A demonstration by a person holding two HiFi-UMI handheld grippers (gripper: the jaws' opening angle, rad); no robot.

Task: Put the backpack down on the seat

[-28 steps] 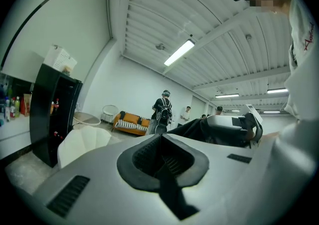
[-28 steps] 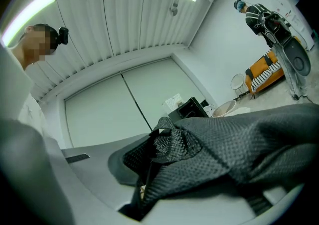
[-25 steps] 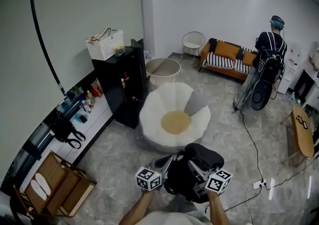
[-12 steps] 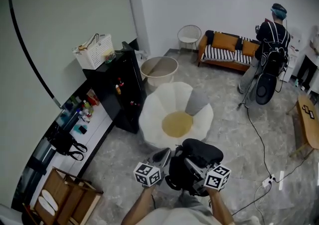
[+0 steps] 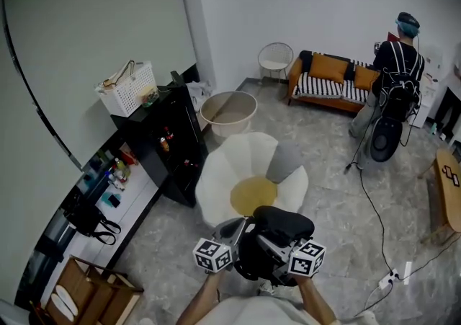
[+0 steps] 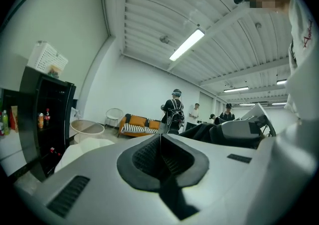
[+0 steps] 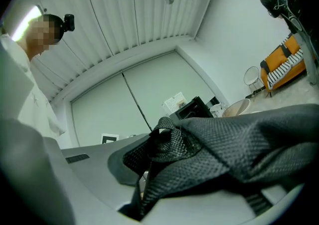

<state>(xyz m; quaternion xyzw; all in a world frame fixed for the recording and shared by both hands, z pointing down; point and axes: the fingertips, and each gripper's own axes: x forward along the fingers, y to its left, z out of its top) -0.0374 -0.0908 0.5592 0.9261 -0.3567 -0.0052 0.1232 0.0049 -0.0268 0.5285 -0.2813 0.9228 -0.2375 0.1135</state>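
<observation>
Left claw [image 6: 160, 140]: jaws pressed together, pad against pad — nothing between them; it points level across the room.
Right claw [image 7: 158, 145]: clamped narrow on a fold of black woven fabric, part of the backpack [image 5: 279, 224]; the cloth bunches between the pads and spreads out to the right in the right gripper view.
Backpack: black, hanging between the two claws close in front of the person, clear of the floor; in the head view its far edge overlaps the near rim of the seat [image 5: 220, 172], but it is not resting on it.
Seat: low, white, petal-shaped, on the marbled floor; a round yellow cushion [image 5: 251, 194] lies in the middle and a grey pillow [image 5: 283, 161] leans against the far right petals.
Left of seat: black cabinet [image 5: 173, 140] just beside it, with a white basket [image 5: 128, 90] on top.
Beyond seat: round pale tub [image 5: 229, 110] — then a white wire chair [image 5: 276, 59] and an orange sofa [image 5: 333, 76] along the far wall.
Far right: a person [image 5: 400, 64] stands by the sofa, back turned.
</observation>
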